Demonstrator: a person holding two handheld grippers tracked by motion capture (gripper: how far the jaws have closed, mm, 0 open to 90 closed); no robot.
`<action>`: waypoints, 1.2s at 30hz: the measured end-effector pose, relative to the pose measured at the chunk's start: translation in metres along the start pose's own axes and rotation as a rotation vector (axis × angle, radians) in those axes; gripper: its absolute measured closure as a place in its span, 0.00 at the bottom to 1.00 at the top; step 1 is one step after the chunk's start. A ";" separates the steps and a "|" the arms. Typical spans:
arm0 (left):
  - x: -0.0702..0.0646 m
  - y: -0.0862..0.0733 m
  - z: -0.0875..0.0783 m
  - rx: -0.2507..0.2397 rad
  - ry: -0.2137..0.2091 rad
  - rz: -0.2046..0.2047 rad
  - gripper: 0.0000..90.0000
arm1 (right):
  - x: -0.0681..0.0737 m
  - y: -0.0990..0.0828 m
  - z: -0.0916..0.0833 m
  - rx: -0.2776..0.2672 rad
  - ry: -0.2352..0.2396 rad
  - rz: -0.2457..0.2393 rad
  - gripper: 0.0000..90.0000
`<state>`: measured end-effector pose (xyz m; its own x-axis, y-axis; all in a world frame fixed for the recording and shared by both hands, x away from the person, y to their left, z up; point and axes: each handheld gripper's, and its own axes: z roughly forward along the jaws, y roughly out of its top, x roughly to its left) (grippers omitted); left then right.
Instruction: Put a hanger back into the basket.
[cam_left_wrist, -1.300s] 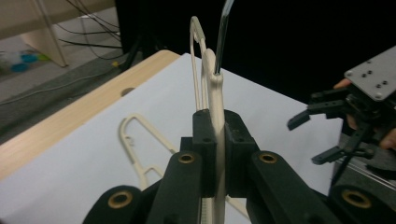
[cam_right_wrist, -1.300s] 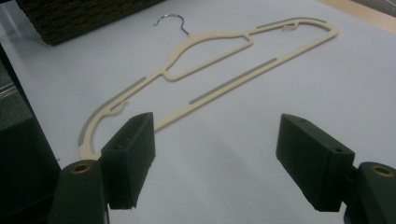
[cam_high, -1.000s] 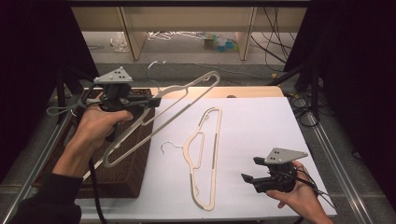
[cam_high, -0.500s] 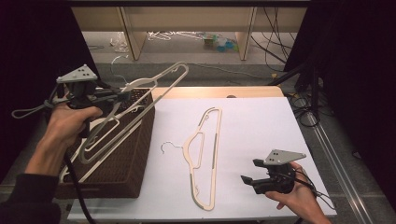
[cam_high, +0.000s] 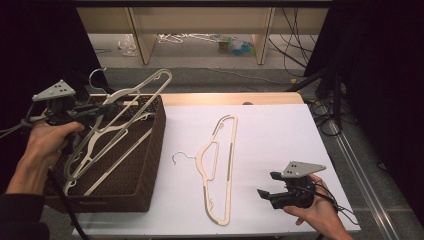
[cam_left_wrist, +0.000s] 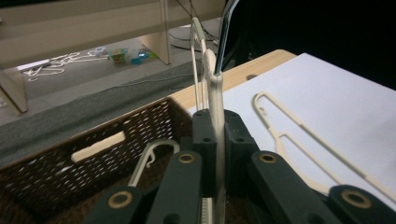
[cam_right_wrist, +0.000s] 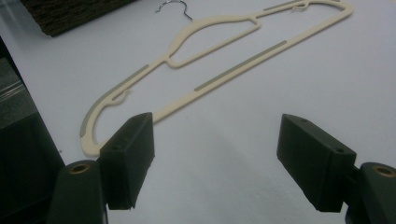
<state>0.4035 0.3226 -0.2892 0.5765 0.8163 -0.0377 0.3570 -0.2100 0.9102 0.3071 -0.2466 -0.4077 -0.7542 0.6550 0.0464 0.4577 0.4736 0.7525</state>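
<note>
Cream hanger (cam_high: 127, 107): clamped in the left gripper (cam_high: 102, 107), tilted over the wicker basket (cam_high: 150, 165), apparently for dropping in with the hangers there. Second hanger (cam_high: 220, 165): flat on the white counter (cam_high: 280, 135), awaiting collection. Right gripper (cam_high: 265, 186): jaws apart, empty, resting near it.

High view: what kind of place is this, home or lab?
Most likely a lab recording station. Black curtains flank the table, loose cables run along the floor, and spare hangers lie scattered beneath a bare wooden bench behind.
</note>
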 end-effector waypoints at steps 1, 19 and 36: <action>0.000 0.000 0.000 0.000 0.000 0.000 0.95 | 0.000 0.000 0.000 -0.003 0.001 -0.002 0.32; 0.024 -0.044 -0.006 0.061 0.025 -0.035 0.95 | -0.001 -0.001 0.003 0.005 0.007 -0.003 0.32; 0.026 -0.071 0.017 0.180 -0.010 -0.073 0.95 | 0.000 -0.002 0.006 0.021 0.015 0.000 0.32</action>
<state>0.4056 0.3499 -0.3621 0.5512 0.8276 -0.1059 0.5235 -0.2442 0.8163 0.3088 -0.2442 -0.4130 -0.7611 0.6461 0.0568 0.4674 0.4857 0.7387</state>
